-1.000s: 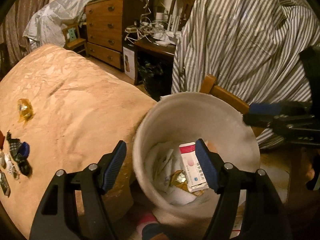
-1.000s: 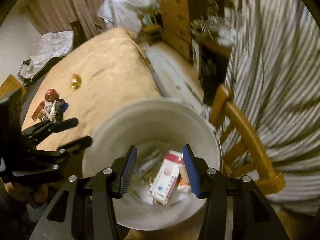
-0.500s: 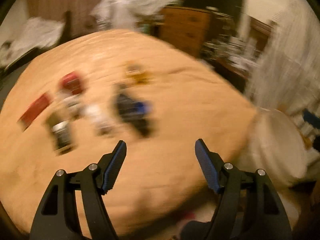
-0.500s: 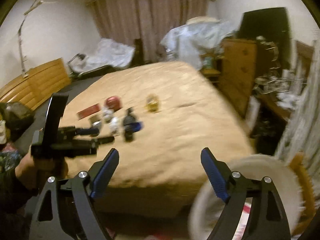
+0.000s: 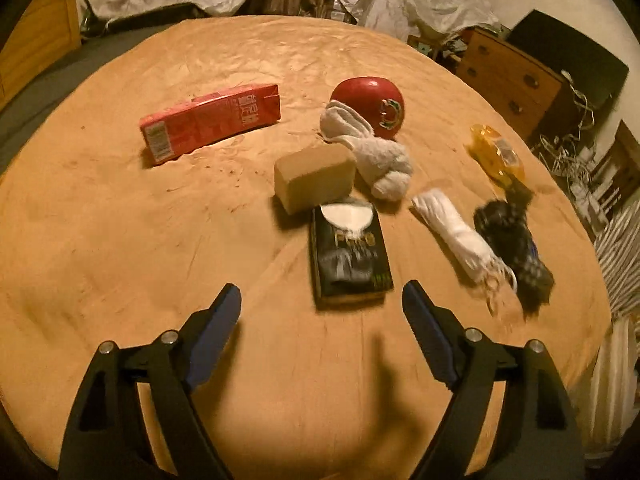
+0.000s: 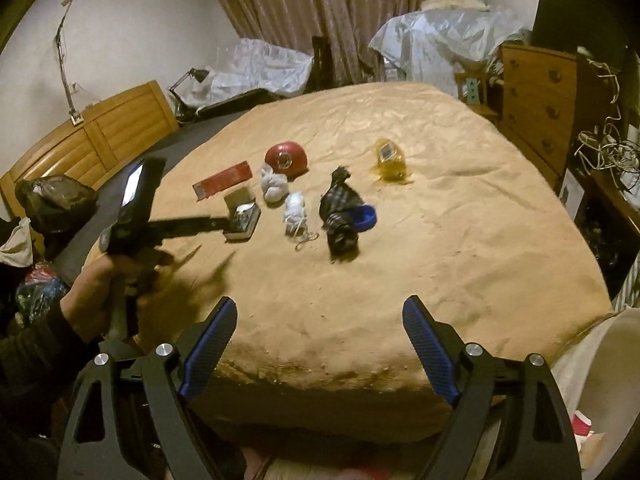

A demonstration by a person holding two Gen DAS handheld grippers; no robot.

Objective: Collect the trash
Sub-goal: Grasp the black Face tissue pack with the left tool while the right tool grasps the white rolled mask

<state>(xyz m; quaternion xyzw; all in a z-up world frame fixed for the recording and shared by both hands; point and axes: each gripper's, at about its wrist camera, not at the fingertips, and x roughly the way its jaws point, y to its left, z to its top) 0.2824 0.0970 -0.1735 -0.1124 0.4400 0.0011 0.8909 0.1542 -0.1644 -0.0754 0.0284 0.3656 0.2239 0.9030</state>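
Note:
Trash lies on the tan bed cover (image 5: 120,240): a red carton (image 5: 210,122), a red round lid (image 5: 372,104), a crumpled white tissue (image 5: 380,160), a tan block (image 5: 316,178), a black packet (image 5: 350,256), a white wad with string (image 5: 452,236), a dark checked bundle (image 5: 512,248) and a yellow wrapper (image 5: 496,156). My left gripper (image 5: 320,300) hovers just short of the black packet, jaws opening, nothing between them. The right gripper (image 6: 320,308) hangs open and empty over the bed's near edge. The right wrist view shows the left gripper (image 6: 236,222) by the packet.
The white bin (image 6: 612,356) stands off the bed's right corner. A wooden dresser (image 6: 540,100) and tangled cables (image 6: 600,144) line the right side. A hand (image 6: 92,292) holds the left gripper at the bed's left edge. Covered heaps sit at the back.
Both grippers swung from above the white bin to the bed. The right gripper's jaws spread wide. The left gripper's jaws widened and now face the black packet.

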